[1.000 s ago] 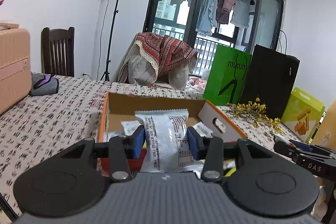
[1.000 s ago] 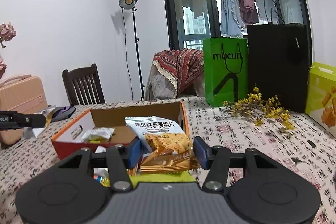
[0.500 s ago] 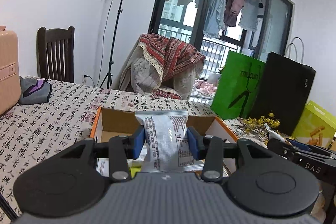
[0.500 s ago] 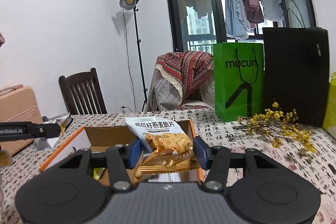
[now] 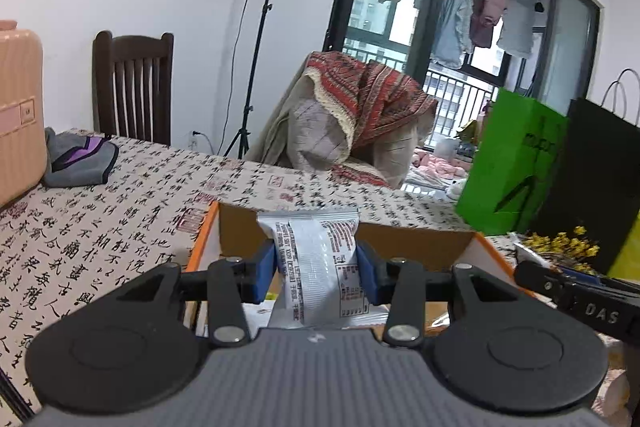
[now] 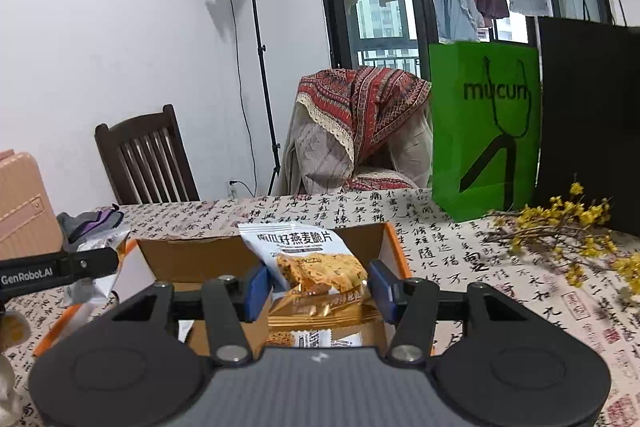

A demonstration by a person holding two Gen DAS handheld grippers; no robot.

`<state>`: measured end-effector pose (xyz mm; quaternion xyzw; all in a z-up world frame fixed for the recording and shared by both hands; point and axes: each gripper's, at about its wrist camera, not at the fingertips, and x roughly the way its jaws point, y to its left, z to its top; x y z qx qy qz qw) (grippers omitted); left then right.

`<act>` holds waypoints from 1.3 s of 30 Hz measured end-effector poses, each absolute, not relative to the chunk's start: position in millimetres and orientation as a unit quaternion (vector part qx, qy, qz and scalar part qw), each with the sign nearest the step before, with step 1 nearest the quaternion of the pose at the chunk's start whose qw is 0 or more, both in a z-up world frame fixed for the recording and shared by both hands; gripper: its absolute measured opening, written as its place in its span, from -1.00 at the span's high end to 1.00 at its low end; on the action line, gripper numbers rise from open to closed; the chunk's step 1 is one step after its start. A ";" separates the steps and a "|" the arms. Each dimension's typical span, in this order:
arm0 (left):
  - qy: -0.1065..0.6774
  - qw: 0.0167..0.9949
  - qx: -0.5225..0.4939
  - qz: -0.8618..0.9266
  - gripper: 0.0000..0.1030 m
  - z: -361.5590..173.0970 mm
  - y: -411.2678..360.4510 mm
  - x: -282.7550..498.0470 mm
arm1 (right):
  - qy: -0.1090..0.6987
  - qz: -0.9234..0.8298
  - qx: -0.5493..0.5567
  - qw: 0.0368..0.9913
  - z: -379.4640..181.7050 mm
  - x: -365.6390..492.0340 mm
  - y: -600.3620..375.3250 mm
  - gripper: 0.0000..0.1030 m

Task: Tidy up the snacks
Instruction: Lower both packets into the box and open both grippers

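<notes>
Two snack packets are held over the open box.
The silver packet (image 5: 316, 263) is pinched by the left gripper (image 5: 316, 267), the oat packet (image 6: 308, 263) by the right gripper (image 6: 316, 283), above the box (image 6: 192, 259); if released early, either could be dropped outside.

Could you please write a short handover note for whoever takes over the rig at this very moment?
Left gripper: shut on a silver-white snack packet, held upright above the cardboard box.
Right gripper: shut on an oat crisp packet, also over the box.
Done: both packets picked up; some snacks already lie inside the box.
Left: release both packets into the box, then fetch any snacks that remain on the patterned tablecloth.
</notes>
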<state>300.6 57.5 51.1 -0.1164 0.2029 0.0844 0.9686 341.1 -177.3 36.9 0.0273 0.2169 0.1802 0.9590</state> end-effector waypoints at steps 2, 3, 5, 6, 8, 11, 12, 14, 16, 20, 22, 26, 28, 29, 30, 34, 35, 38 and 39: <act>0.212 0.966 -0.116 0.091 0.15 41.5 62.0 305.2 | 0.215 0.186 0.030 0.958 28.0 343.9 -176.7 -0.02; 0.218 0.964 -0.115 0.096 0.15 37.4 63.9 307.8 | 0.216 0.187 0.029 0.958 23.6 345.3 -176.1 -0.02; 0.226 0.962 -0.117 0.099 0.15 31.2 67.6 311.1 | 0.221 0.191 0.024 0.956 17.9 346.9 -175.9 -0.02; 0.228 0.962 -0.117 0.099 0.15 29.3 68.4 311.7 | 0.221 0.192 0.024 0.956 16.4 347.0 -176.2 -0.02; 0.227 0.962 -0.113 0.100 0.15 26.7 67.5 311.5 | 0.222 0.196 0.026 0.955 13.9 345.6 -177.6 -0.02; 0.223 0.964 -0.101 0.101 0.14 23.3 64.1 310.4 | 0.220 0.197 0.026 0.955 10.6 342.4 -179.1 -0.02; 0.223 0.965 -0.097 0.103 0.14 22.3 62.9 310.4 | 0.219 0.199 0.026 0.955 10.1 341.8 -179.2 -0.02; 0.222 0.965 -0.095 0.102 0.14 21.6 61.7 309.9 | 0.218 0.200 0.025 0.955 9.5 340.4 -178.8 -0.03; 0.218 0.966 -0.095 0.101 0.14 21.8 61.2 308.5 | 0.217 0.200 0.024 0.955 9.5 339.3 -178.7 -0.03; 0.196 0.971 -0.096 0.094 -0.42 24.7 58.8 300.4 | 0.222 0.201 0.026 0.954 7.2 342.7 -179.4 -0.22; 0.179 0.974 -0.096 0.099 -0.81 27.9 56.7 294.7 | 0.226 0.204 0.032 0.952 5.6 344.2 -180.3 -0.61; 0.161 0.976 -0.106 0.100 -1.00 33.4 56.7 289.0 | 0.222 0.209 0.049 0.951 5.5 343.9 -184.4 -1.00; 0.164 0.975 -0.108 0.102 -1.00 33.7 56.9 290.0 | 0.221 0.207 0.048 0.952 5.1 343.7 -184.0 -1.00; 0.166 0.975 -0.106 0.105 -1.00 33.6 56.9 290.7 | 0.221 0.206 0.046 0.952 4.9 343.4 -183.2 -1.00; 0.167 0.974 -0.106 0.106 -1.00 33.7 57.5 291.1 | 0.221 0.205 0.045 0.952 4.8 343.4 -182.9 -1.00; 0.164 0.974 -0.112 0.107 -1.00 37.1 59.5 288.3 | 0.215 0.204 0.047 0.954 9.9 340.1 -186.0 -1.00; 0.161 0.975 -0.115 0.104 -1.00 39.8 59.9 286.5 | 0.211 0.204 0.049 0.955 12.9 338.5 -187.0 -1.00; 0.153 0.976 -0.123 0.095 -1.00 52.3 58.4 278.7 | 0.200 0.204 0.055 0.957 26.1 332.0 -191.4 -1.00; 0.148 0.977 -0.123 0.091 -1.00 57.0 56.9 274.6 | 0.197 0.205 0.057 0.957 30.6 329.6 -193.0 -1.00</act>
